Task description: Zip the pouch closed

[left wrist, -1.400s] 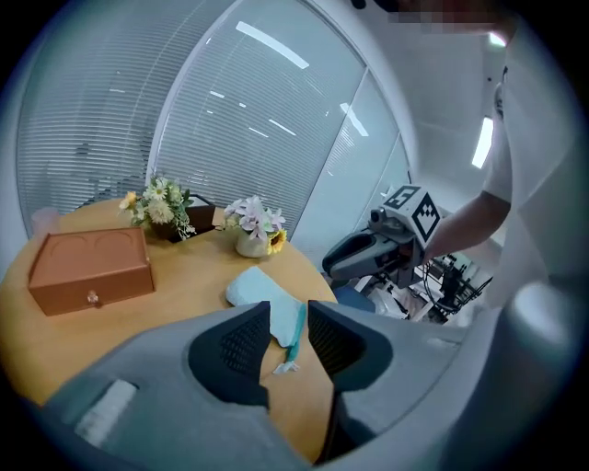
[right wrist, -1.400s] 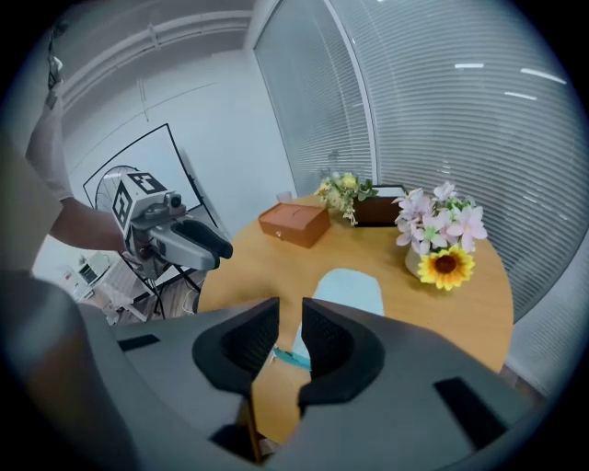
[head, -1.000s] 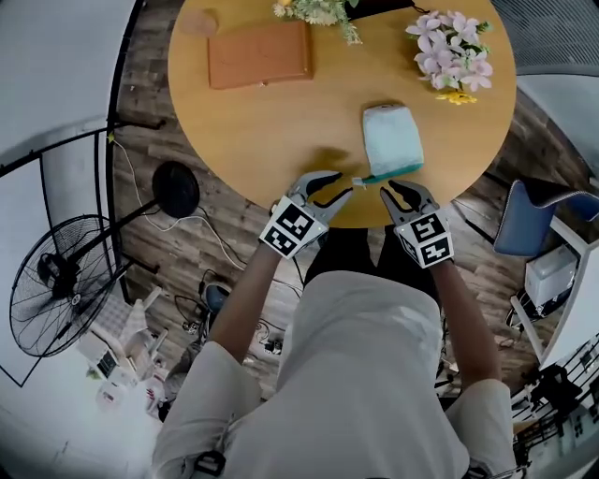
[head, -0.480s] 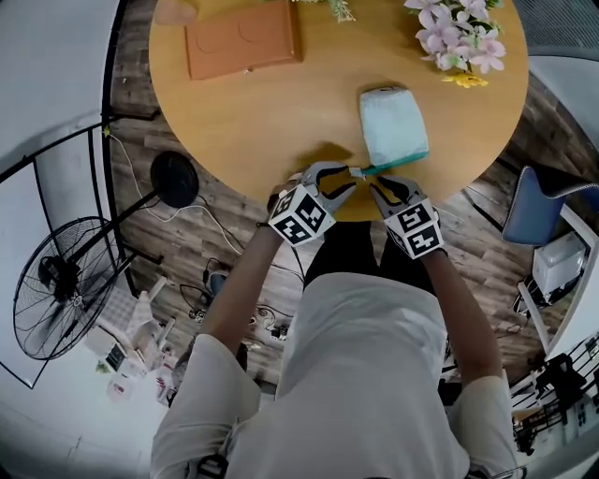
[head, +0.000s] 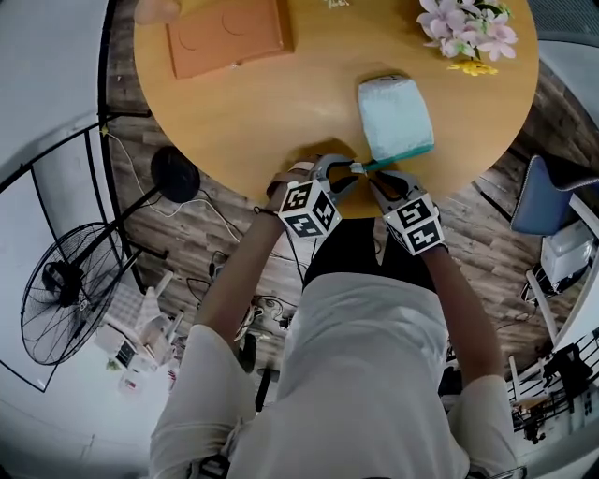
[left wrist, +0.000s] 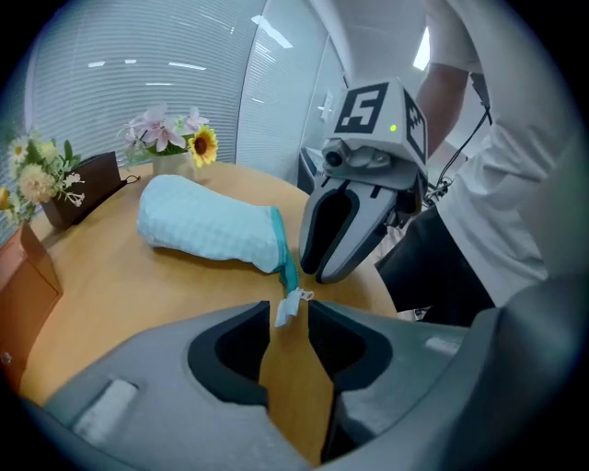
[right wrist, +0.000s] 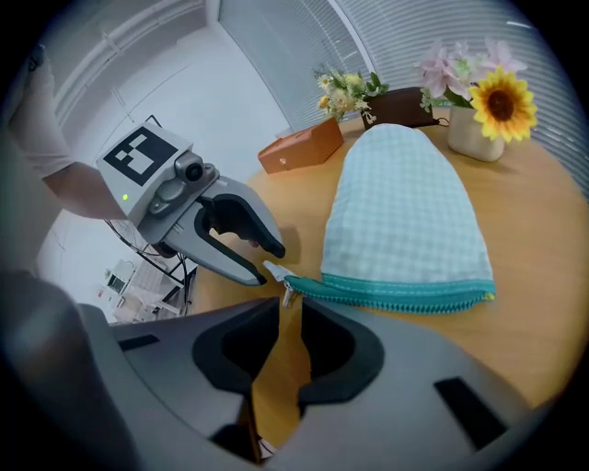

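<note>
A pale blue checked pouch (head: 395, 114) lies on the round wooden table (head: 281, 112), its teal zipper (head: 401, 159) along the near edge. The white pull tab (head: 357, 168) sticks out at the zipper's left end. My left gripper (head: 343, 178) is open, and in the left gripper view the pull tab (left wrist: 289, 305) sits between its tips (left wrist: 281, 317) without being pinched. My right gripper (head: 382, 183) is open too, just right of it, with the zipper's end (right wrist: 287, 289) right ahead of its tips (right wrist: 290, 317). In the right gripper view the pouch (right wrist: 405, 207) lies flat and the left gripper (right wrist: 225, 225) reaches in from the left.
An orange-brown box (head: 225, 33) lies at the table's far left, and pink flowers (head: 468, 28) stand at the far right. The table's near edge runs just under both grippers. A floor fan (head: 70, 299) and a blue chair (head: 562, 192) stand beside the table.
Both grippers have sunk and closed in on the zipper's left end. The left one has rolled and now straddles the pull tab.
</note>
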Demonstrator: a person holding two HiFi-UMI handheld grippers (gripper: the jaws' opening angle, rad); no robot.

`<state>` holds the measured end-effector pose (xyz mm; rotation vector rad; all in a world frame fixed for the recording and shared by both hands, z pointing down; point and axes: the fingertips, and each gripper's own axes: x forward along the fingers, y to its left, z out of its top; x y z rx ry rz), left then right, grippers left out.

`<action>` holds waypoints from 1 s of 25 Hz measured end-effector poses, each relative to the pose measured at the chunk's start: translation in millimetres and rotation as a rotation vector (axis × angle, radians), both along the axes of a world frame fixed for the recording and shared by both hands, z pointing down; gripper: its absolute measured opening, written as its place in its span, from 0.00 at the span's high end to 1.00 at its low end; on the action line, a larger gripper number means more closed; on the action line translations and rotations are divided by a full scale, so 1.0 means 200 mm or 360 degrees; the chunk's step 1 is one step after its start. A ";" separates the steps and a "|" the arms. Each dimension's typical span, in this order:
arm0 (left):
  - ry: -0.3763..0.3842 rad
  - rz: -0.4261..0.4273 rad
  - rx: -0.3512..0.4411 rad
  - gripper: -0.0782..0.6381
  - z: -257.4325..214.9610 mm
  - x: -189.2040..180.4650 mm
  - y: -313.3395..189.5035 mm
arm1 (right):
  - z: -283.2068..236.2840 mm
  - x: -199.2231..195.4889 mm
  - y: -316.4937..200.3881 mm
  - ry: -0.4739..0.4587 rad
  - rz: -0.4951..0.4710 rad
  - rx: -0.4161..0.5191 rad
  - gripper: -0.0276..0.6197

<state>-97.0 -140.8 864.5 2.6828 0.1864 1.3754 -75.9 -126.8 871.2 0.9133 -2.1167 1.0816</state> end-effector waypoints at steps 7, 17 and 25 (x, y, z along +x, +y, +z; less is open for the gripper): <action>-0.0007 0.0056 -0.0021 0.81 0.05 0.03 0.02 | 0.01 0.00 0.02 -0.0017 -0.0012 -0.0013 0.84; 0.0031 -0.0067 -0.0147 0.85 0.01 0.03 0.04 | -0.01 0.01 0.00 -0.0040 -0.0017 0.0046 0.84; 0.0069 -0.0149 -0.0220 0.85 -0.07 0.08 0.03 | -0.08 0.00 -0.02 -0.0065 -0.0052 0.0127 0.85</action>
